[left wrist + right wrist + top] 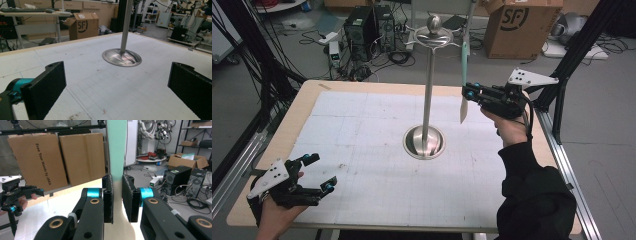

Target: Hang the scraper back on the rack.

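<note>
right tongs [468, 93]: jaws closed narrow on a flat utensil [464, 80], mint green above the jaws, cream below, hanging upright; raised above the tabletop [362, 120]. held by a hand [510, 130] in a black sleeve.
left tongs [321, 172]: jaws spread wide, holding nothing, low over the tabletop's near corner.
metal stand [428, 95]: 1 pole on a round dished base, well ahead of the left tongs, just beside the right tongs' utensil.
cardboard box [522, 25]: on the floor beyond.

The spatula's [116, 152] top and bottom run past the picture's edges.
</note>
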### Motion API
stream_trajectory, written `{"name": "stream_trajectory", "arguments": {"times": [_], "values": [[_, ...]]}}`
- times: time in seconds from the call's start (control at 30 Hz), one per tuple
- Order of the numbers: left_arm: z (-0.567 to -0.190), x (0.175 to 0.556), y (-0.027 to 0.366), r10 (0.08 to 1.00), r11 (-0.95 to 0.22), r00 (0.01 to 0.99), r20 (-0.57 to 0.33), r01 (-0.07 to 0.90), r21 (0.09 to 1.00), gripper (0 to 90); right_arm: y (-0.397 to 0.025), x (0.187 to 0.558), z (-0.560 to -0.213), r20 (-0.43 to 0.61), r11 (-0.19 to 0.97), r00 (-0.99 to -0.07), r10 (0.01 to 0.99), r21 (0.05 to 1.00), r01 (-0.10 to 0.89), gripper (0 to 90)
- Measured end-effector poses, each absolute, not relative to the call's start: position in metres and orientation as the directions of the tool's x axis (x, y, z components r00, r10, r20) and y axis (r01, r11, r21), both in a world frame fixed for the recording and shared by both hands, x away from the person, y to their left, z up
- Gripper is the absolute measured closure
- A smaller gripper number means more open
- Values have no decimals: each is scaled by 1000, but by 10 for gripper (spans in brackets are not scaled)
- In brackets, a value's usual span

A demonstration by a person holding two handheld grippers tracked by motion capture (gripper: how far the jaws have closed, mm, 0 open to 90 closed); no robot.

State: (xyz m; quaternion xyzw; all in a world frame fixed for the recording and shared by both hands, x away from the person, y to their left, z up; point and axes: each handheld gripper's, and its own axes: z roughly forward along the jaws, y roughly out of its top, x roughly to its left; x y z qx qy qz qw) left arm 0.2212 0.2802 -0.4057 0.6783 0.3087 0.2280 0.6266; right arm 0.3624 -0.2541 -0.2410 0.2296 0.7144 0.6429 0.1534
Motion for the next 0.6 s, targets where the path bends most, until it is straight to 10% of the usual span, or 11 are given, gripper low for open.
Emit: {"name": "stream_trajectory", "arguments": {"times": [0.6], "values": [[-405, 221, 279, 700, -25, 710, -76, 131, 991, 22, -242, 365, -244, 75, 82, -855, 513, 987, 136, 803]]}}
